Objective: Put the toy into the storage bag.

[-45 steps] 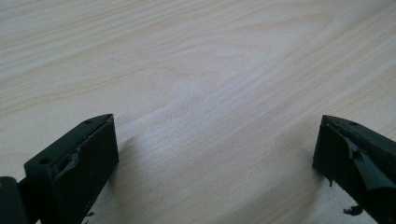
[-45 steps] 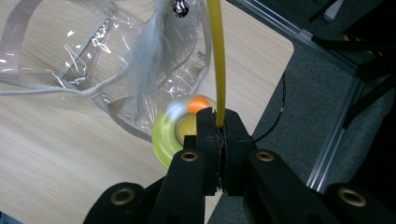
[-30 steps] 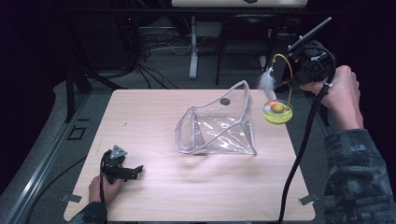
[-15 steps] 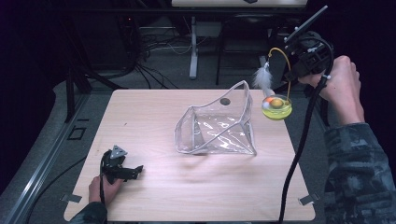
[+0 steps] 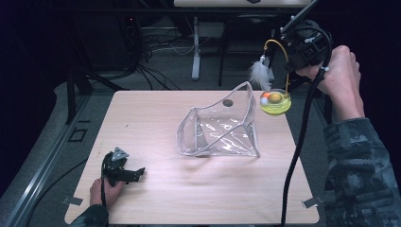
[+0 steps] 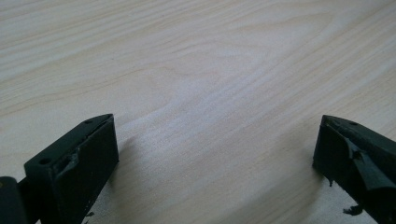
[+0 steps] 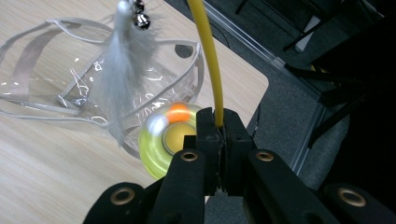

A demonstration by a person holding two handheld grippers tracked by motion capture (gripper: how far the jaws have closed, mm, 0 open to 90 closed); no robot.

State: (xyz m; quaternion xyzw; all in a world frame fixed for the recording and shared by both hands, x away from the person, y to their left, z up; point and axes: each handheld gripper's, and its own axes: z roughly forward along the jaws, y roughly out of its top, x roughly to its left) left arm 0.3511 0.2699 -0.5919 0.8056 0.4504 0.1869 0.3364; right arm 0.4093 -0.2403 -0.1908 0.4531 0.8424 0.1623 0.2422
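A cat toy hangs from my right gripper [image 5: 289,66], which is shut on its yellow wire stem [image 7: 205,56]. The toy's yellow disc base [image 5: 275,101] with an orange ball floats over the table's far right edge, and a white feather [image 5: 259,73] with small bells dangles from the wire's curled end. In the right gripper view, the jaws [image 7: 218,122] pinch the stem just above the disc [image 7: 163,142]. A clear plastic pouch [image 5: 220,130] stands open mid-table, just left of the toy. My left gripper [image 5: 135,174] rests open on the wood at the front left, nothing between its fingers [image 6: 84,154].
The light wooden table [image 5: 151,118] has bare room around the pouch. A black cable [image 5: 295,156] trails from the right gripper down along the table's right side. Beyond the far edge are a dark floor, loose cables [image 5: 156,47] and a stand's legs.
My right gripper has risen and drifted slightly right with the toy, lifting the disc higher beside the pouch's top. The left gripper has stayed where it was.
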